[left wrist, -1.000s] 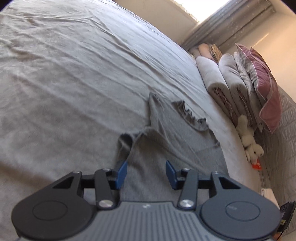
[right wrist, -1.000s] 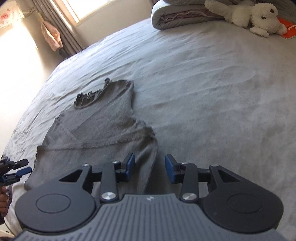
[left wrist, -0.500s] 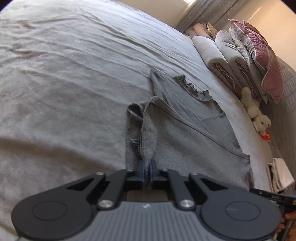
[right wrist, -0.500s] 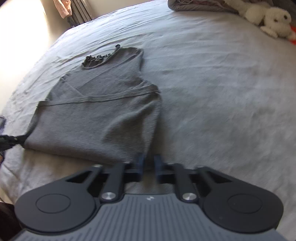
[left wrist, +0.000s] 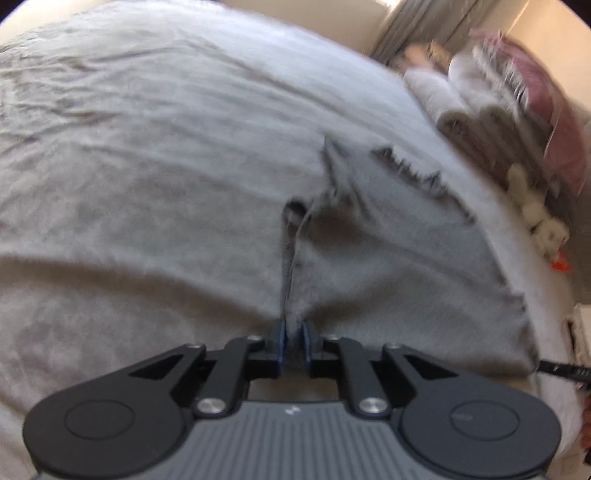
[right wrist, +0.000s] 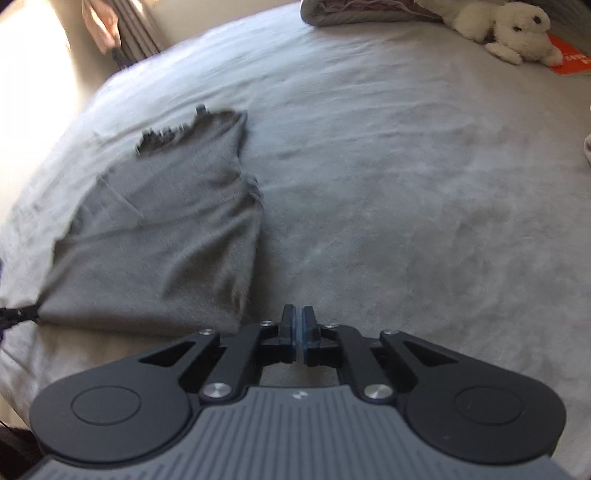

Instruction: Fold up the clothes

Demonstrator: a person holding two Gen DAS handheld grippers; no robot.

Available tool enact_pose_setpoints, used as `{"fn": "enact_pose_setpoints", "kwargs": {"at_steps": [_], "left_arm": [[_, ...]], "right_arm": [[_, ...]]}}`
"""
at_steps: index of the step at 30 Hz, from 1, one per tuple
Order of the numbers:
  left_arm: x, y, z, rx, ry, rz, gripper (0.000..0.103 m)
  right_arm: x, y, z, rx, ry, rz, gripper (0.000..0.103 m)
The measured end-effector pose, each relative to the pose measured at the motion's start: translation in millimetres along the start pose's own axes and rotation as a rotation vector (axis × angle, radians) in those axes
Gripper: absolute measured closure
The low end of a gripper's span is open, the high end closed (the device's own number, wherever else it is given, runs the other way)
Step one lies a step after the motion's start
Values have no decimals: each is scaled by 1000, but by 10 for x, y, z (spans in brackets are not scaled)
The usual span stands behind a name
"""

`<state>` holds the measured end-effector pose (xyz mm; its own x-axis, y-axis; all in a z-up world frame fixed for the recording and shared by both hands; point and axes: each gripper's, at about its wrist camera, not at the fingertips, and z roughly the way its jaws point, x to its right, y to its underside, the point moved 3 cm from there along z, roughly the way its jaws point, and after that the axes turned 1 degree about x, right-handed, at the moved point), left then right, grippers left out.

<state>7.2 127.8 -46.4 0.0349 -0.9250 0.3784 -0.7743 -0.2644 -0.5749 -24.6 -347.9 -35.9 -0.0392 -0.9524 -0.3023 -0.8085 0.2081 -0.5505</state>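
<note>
A grey knit top lies flat on the bed, ruffled neckline at the far end. My left gripper pinches its near left hem corner. The cloth rises in a tight ridge into the narrow gap between the blue pads, and the jaws are opening slightly. In the right wrist view the top lies left of centre, its left corner drawn to a point at the left gripper. My right gripper is shut, pads together, with no cloth seen between them. The top's near right corner lies just left of its fingers.
The grey bed sheet spreads wide to the right. A white plush dog and an orange item lie at the far end. Rolled blankets and a pink pillow line the headboard side.
Both grippers stood open over the near hem a second ago and have since closed. The left one now pulls its corner into a ridge. The right one has shifted right of its corner.
</note>
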Motion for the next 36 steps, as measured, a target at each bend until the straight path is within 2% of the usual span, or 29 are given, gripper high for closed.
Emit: {"fn": "enact_pose_setpoints", "kwargs": {"at_steps": [1,2,8,11,14,16,17,18,20,22,25,29,36], "left_arm": [[12,-35,-28,27,10,-3,73],[32,-67,-45,55,18,-6,71],[242,-264,97,136,117,1,72],[374,-328,235,160,121,33,72],[414,-355,430,146,91,34,73],[387,-349,560,126,32,27,74],[347,-342,613,112,-5,22,76],[311,-348,631,106,-16,10,86],[260,-379,621,106,-6,-23,89],[242,-440,556,121,31,-38,85],[245,-560,469,152,68,-21,73],[274,-750,610,91,101,-24,71],[319,-1130,1069,29,77,5,61]], "right_arm": [[-22,-26,-16,22,-7,3,89],[-43,-53,-33,45,-13,5,87],[-229,-201,8,138,-48,3,87],[-366,-256,140,141,-52,-18,87],[-474,-300,285,136,-19,-59,87],[-473,-323,384,127,13,-71,85],[-467,-334,432,122,29,-76,81],[-429,-337,475,116,51,-78,76],[-338,-354,511,110,95,-70,68],[-253,-387,483,115,113,-44,68],[-167,-483,381,145,58,33,66],[-143,-693,385,163,-19,119,63],[-377,-1098,731,108,-80,13,61]]}}
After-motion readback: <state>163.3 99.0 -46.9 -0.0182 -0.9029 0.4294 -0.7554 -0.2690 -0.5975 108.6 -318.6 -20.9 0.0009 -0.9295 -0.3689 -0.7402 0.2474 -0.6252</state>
